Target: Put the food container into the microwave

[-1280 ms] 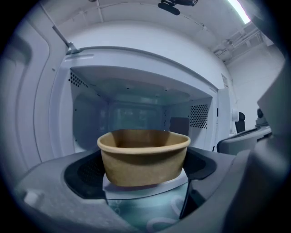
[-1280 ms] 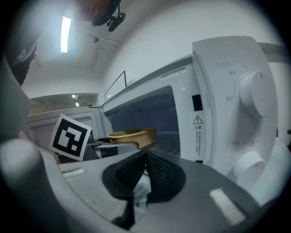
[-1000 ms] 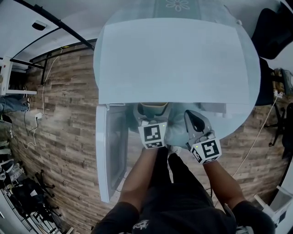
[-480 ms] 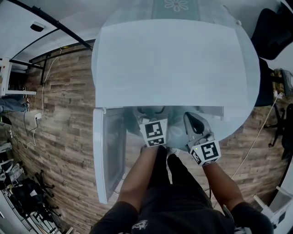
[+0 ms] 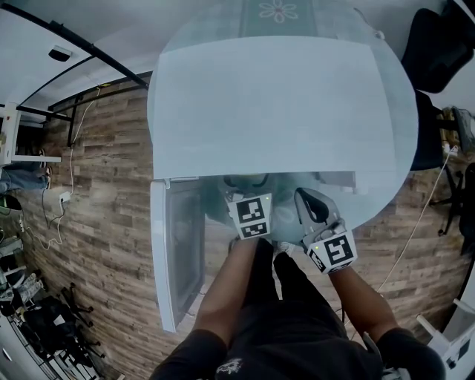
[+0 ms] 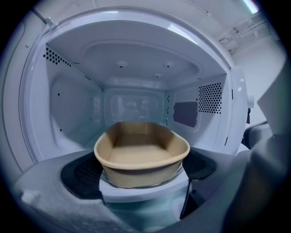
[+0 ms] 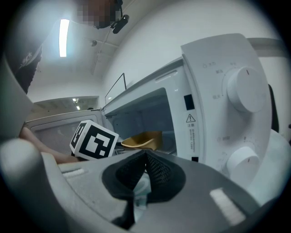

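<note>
Left tongs [image 5: 247,197] have advanced the food container [image 6: 141,157] farther into the microwave [image 5: 274,104], nearly hiding its rim from above.

Floor [image 5: 104,185]: brown wood-look planks. Round pale table [image 5: 404,141] with a green flower-print runner [image 5: 278,10] at its far edge. Black chair [image 5: 441,44] off the table's far right edge. Cables [image 5: 63,197] trail on the floor, left side. White wall [image 7: 150,41]; strip light [image 7: 63,37], probably ceiling-mounted.

Left tongs [image 5: 246,196] reach into the microwave [image 5: 282,104], jaws clamped on the container [image 6: 141,154]. Right tongs [image 7: 144,157] hover beside the microwave's front, jaws pressed together. Both forearms [image 5: 226,286] are extended.
</note>
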Demonstrator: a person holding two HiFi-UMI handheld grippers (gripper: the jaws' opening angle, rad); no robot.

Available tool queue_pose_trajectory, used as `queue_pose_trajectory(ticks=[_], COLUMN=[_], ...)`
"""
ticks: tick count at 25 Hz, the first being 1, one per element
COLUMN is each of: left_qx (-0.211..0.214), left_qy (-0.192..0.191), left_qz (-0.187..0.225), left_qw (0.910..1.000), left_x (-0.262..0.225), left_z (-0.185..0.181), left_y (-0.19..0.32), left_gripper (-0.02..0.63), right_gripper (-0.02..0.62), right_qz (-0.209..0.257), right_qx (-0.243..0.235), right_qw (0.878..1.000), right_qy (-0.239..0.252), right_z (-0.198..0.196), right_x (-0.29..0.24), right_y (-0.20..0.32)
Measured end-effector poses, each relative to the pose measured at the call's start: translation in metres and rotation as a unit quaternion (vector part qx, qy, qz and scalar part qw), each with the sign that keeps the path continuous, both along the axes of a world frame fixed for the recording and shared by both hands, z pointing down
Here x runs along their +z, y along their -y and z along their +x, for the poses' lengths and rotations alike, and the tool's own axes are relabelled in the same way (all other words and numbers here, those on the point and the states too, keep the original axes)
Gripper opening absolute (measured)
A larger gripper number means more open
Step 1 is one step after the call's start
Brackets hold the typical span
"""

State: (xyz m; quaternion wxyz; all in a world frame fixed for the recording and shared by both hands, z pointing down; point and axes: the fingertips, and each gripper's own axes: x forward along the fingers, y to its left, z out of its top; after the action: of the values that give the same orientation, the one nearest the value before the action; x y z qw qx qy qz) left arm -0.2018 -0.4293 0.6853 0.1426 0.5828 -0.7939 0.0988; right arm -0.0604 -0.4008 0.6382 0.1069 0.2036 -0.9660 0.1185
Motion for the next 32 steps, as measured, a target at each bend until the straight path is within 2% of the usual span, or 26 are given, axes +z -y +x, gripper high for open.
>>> queue_pose_trajectory(ticks=[10,19,20,25,31,32], left_qx=[-0.007,-0.007,-0.004,0.009,-0.005,-0.011], left_qy=[-0.009,0.0,0.003,0.025,0.043,0.046], left_qz=[-0.002,0.012,0.017,0.051,0.077,0.08], left_qw=[0.9999,0.9999,0.9998,0.9984,0.9961,0.9957], left_x=[-0.004,-0.049,-0.056,-0.098,-0.135,-0.139], left_z=[0.009,0.035,0.04,0.065,0.075,0.075], left_y=[-0.02,-0.071,-0.076,-0.099,-0.119,-0.123], left_gripper=[0.545,0.537,0.522,0.337,0.172,0.118], right_gripper=[0.002,0.002,0.002,0.002,0.002,0.002], right_qz=[0.003,0.014,0.016,0.03,0.052,0.054], right_qx=[-0.001,-0.015,-0.018,-0.031,-0.04,-0.04], right_qw=[1.0,0.999,0.999,0.998,0.995,0.995], right_qy=[0.009,0.032,0.035,0.053,0.077,0.08], right_z=[0.005,0.007,0.008,0.015,0.019,0.02], right_x=[-0.008,-0.038,-0.042,-0.068,-0.102,-0.107], right_y=[-0.009,-0.026,-0.029,-0.048,-0.056,-0.056])
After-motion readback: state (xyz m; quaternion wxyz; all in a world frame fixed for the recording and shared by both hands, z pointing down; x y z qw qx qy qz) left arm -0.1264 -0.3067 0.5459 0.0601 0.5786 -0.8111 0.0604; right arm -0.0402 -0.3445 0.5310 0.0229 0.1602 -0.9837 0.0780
